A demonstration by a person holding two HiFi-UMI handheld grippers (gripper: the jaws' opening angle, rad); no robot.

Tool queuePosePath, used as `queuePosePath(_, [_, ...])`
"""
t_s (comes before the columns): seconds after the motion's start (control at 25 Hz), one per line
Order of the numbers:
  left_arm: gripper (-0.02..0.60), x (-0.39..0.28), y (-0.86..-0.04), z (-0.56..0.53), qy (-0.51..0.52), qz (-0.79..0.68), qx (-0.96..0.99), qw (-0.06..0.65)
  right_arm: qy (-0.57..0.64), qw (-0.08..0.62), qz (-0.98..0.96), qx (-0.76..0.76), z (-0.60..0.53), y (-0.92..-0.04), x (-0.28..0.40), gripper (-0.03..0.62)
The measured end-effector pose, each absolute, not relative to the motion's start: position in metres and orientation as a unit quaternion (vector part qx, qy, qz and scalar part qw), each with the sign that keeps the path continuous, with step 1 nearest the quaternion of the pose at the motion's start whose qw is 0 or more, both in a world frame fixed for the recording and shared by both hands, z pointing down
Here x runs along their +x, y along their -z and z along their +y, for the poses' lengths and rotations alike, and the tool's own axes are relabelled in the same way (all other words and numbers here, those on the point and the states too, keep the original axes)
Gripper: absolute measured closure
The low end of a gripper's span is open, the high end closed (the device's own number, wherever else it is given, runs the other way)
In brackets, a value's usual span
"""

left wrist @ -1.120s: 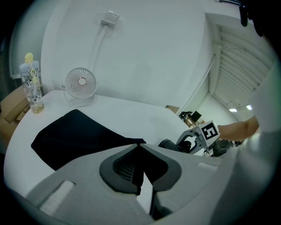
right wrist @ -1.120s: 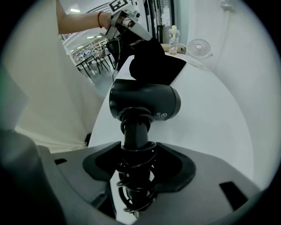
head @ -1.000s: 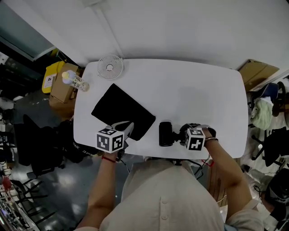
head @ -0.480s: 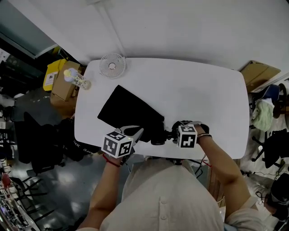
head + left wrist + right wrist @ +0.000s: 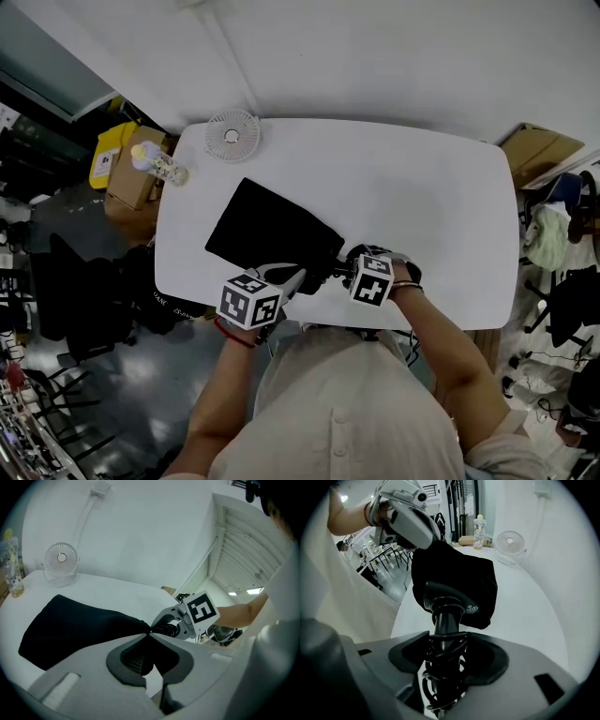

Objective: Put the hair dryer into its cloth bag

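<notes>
Pinching cloth bag (image 5: 79,625) w/ left gripper (image 5: 149,633), right gripper (image 5: 446,641) clamps hair dryer (image 5: 446,616) handle, seemingly hidden overhead

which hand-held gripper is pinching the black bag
The left hand-held gripper: its jaws are shut on the edge of the cloth bag, while the right hand-held gripper grips the hair dryer.

White table (image 5: 412,178) against a white wall (image 5: 375,56) — small desk fan (image 5: 232,137) at one corner; dark floor (image 5: 122,375), probably cardboard boxes (image 5: 127,192) alongside.
</notes>
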State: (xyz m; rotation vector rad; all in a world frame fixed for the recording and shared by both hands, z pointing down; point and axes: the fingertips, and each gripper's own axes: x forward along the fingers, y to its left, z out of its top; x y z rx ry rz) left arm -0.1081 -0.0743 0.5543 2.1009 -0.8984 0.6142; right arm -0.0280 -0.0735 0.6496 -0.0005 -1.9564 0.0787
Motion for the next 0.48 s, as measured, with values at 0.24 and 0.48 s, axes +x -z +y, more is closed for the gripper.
queuePosePath(0.24, [0.56, -0.105, -0.554, -0.08, -0.238, -0.353, 0.822, 0.38, -0.028, 0.558, -0.828, 0.053, -0.082, -0.645, -0.056, 0.339])
queuePosePath(0.48, [0.56, -0.11, -0.55, -0.091, -0.228, -0.371, 0.818, 0.376, -0.024, 0.553, -0.83, 0.067, -0.077, -0.616, -0.064, 0.341])
